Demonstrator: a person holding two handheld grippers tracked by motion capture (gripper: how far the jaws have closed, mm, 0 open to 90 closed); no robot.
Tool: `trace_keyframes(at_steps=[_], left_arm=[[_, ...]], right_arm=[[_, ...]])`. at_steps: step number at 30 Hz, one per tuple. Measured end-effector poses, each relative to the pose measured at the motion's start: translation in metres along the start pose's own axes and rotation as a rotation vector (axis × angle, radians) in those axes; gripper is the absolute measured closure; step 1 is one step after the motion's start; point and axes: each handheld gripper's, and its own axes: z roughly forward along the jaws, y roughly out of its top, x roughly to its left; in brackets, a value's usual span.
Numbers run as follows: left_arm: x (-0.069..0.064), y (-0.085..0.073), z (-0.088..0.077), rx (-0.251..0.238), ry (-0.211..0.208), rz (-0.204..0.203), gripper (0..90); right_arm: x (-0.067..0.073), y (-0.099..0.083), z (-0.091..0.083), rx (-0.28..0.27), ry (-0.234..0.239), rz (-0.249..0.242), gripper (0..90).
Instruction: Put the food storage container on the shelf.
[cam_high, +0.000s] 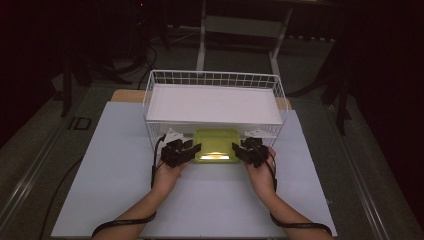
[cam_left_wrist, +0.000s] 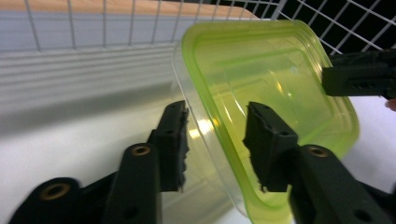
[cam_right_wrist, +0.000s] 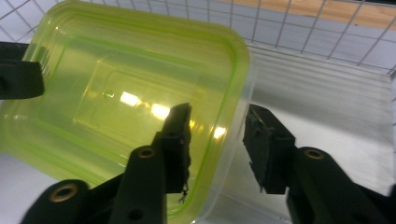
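At the near edge of the wire basket (cam_high: 150, 95), on the pale worktop (cam_high: 115, 170), a green-lidded plastic box (cam_high: 216, 145) is seen between two hand-held grippers. On the left, the left hand-held gripper (cam_high: 192, 150) is set at the box's left end; in the left gripper view its jaws are parted, with the box's rim (cam_left_wrist: 219, 135) between them and a gap showing at each pad, so nothing is clamped. The box is laid flat with its lid upward, and its long axis is run left to right, parallel to the basket's front wall. Its far side is tucked under the basket's white shelf (cam_high: 215, 102), so little room is left behind and above it, while bare worktop is left open toward the person. On the right, the right hand-held gripper (cam_high: 239, 149) is set at the box's right end; in the right gripper view its jaws are likewise held apart astride the rim (cam_right_wrist: 233, 135), not pressed on it. Beyond each hand, wide clear worktop is available out to the side edges.
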Motion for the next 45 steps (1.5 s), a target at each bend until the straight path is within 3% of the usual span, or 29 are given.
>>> trace_keyframes(at_steps=[4,7,10,15,18,22,24,27,32,34,39,42,45], left_arm=[[0.0,0.002,0.003,-0.019,0.027,0.025,50.8],[-0.002,0.004,0.003,-0.046,0.014,0.024,44.1],[-0.002,0.005,0.0,-0.064,-0.004,0.011,39.5],[-0.004,0.005,-0.008,-0.08,-0.058,0.035,33.2],[-0.004,0.004,-0.013,-0.079,-0.105,0.031,30.9],[-0.008,0.005,-0.025,-0.087,-0.122,0.056,27.5],[-0.009,0.005,-0.03,-0.084,-0.142,0.049,22.7],[-0.011,0.003,-0.039,-0.064,-0.145,0.081,14.6],[-0.012,-0.003,-0.054,-0.078,-0.17,0.077,3.8],[-0.012,-0.005,-0.059,-0.071,-0.18,0.094,2.7],[-0.015,-0.014,-0.072,-0.068,-0.195,0.092,2.5],[-0.016,-0.02,-0.077,-0.058,-0.178,0.126,2.6],[-0.015,-0.025,-0.079,-0.058,-0.166,0.116,2.6]], right_arm=[[-0.001,-0.001,0.004,0.001,-0.014,-0.001,56.5],[0.001,0.0,0.003,-0.009,-0.014,-0.006,53.7],[0.005,0.0,0.0,-0.019,-0.014,-0.029,52.7],[0.013,0.0,-0.007,-0.031,0.003,-0.061,52.1],[0.018,-0.001,-0.013,-0.032,0.024,-0.054,52.2],[0.024,-0.003,-0.022,-0.045,0.053,-0.066,53.2],[0.025,-0.005,-0.025,-0.045,0.068,-0.054,55.0],[0.028,-0.008,-0.029,-0.036,0.095,-0.043,58.5],[0.035,-0.013,-0.033,-0.02,0.133,-0.066,67.0],[0.039,-0.014,-0.033,-0.012,0.147,-0.078,73.0],[0.045,-0.02,-0.031,-0.001,0.163,-0.1,88.5],[0.047,-0.023,-0.028,0.012,0.173,-0.095,89.8],[0.05,-0.028,-0.023,0.029,0.177,-0.097,89.9]])
